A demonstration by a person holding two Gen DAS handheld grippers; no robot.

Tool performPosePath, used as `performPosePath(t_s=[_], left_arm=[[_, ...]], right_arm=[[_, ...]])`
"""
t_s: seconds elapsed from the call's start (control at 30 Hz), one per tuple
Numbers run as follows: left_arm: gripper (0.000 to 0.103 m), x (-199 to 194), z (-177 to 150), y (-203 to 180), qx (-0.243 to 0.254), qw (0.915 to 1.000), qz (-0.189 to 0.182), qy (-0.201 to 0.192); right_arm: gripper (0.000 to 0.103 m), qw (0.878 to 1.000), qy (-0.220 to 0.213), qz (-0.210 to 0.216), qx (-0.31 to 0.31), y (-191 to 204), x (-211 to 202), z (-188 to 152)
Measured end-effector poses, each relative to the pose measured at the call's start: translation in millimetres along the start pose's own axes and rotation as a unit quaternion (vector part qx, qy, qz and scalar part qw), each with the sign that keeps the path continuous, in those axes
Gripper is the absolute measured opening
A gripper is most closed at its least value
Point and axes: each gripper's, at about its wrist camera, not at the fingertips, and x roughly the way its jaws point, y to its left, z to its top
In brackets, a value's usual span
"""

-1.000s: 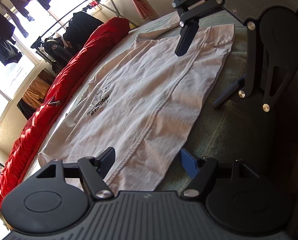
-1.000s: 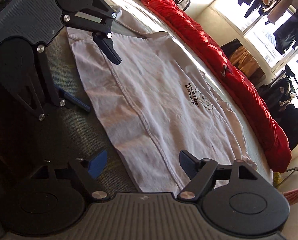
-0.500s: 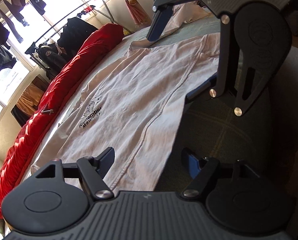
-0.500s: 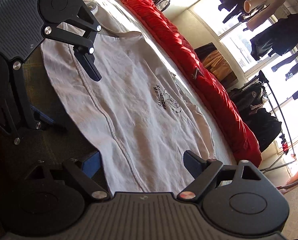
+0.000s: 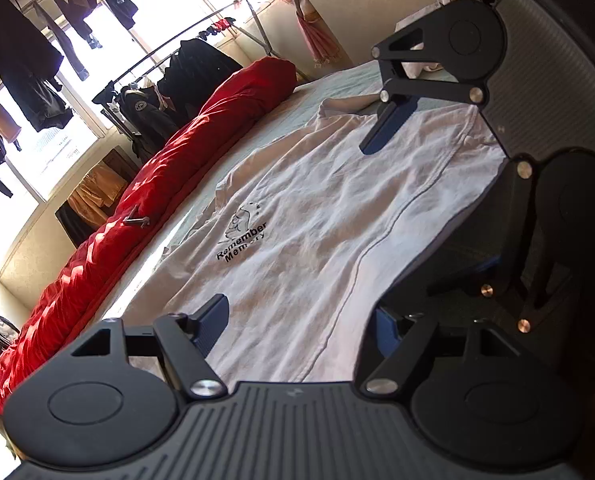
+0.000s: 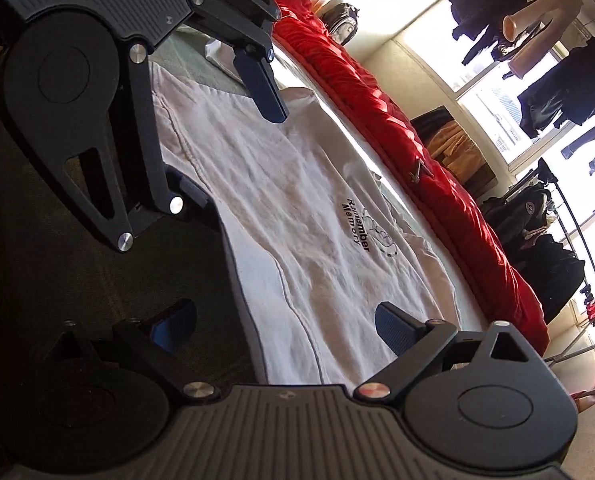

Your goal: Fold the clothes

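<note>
The white shirt (image 5: 317, 216) lies flat on the bed (image 5: 337, 84) (one long fold visible, further folds remaining), with left gripper (image 5: 301, 328) and right gripper (image 6: 285, 320) spread wide, holding nothing.

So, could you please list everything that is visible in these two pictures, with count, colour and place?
T-shirt: one, white with black print, spread flat on the bed.
Bed cover: one, pale green, under the T-shirt.
Quilt: one, red, rolled along the far side of the bed.
Clothes rack: one, metal, with dark jackets, by the window.
Hanging clothes: several, dark, in front of the window.
Backpack: one, grey, past the end of the quilt.
Curtain: one, pink, in the corner.
Left gripper: one, black, open over the T-shirt's near edge.
Right gripper: one, black, open over the same edge.
</note>
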Motion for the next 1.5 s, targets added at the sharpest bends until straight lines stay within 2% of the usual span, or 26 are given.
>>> performPosePath(t_s=[0.1,0.23,0.37,0.53,0.73,0.97,1.07,1.2,1.27,1.3,1.33,1.37,1.4,1.43,1.47,1.5], left_arm=[[0.076,1,-12,0,0.006,0.9998,0.002,0.018],[0.076,4,-37,-4,0.033,0.998,0.02,0.05],[0.076,-1,-45,-6,0.054,0.9968,0.04,0.042],[0.077,12,-26,-23,0.104,0.9924,0.062,0.024],[0.077,22,-5,-43,0.138,0.9883,0.064,-0.01],[0.077,21,-40,-32,0.185,0.9755,0.116,0.03],[0.077,15,-50,-26,0.183,0.9735,0.13,0.041],[0.079,9,-59,-24,0.214,0.9614,0.164,0.055],[0.078,8,-63,-29,0.24,0.9523,0.18,0.053],[0.075,8,-63,-33,0.249,0.9495,0.184,0.053],[0.059,9,-64,-36,0.258,0.9468,0.185,0.053],[0.049,11,-64,-40,0.269,0.945,0.178,0.055],[0.028,12,-65,-42,0.278,0.9441,0.168,0.059],[0.016,14,-66,-45,0.288,0.9428,0.155,0.065],[0.012,16,-66,-47,0.294,0.9424,0.143,0.069],[0.006,16,-66,-45,0.289,0.9459,0.13,0.069]], right_arm=[[0.098,0.999,0.011,-0.039,-0.024,0,12,0],[0.098,0.998,0.024,-0.048,-0.027,-2,21,-10],[0.1,0.998,0.029,-0.059,-0.011,-5,21,-21],[0.1,0.998,0.028,-0.063,0.006,-7,23,-11],[0.1,0.998,0.011,-0.069,-0.003,-4,21,0],[0.1,0.996,0.042,-0.076,0.005,-18,19,-31],[0.1,0.996,0.043,-0.079,-0.012,-16,17,-34],[0.099,0.995,0.044,-0.084,-0.034,-13,13,-38],[0.092,0.994,0.045,-0.086,-0.045,-11,12,-40],[0.089,0.994,0.046,-0.087,-0.051,-11,11,-41],[0.082,0.993,0.046,-0.088,-0.056,-10,10,-42],[0.075,0.994,0.05,-0.082,-0.06,-9,11,-41],[0.071,0.994,0.056,-0.071,-0.064,-7,11,-40],[0.061,0.994,0.061,-0.061,-0.067,-6,12,-38],[0.049,0.994,0.067,-0.05,-0.07,-5,13,-37],[0.043,0.994,0.073,-0.039,-0.073,-3,14,-36]])
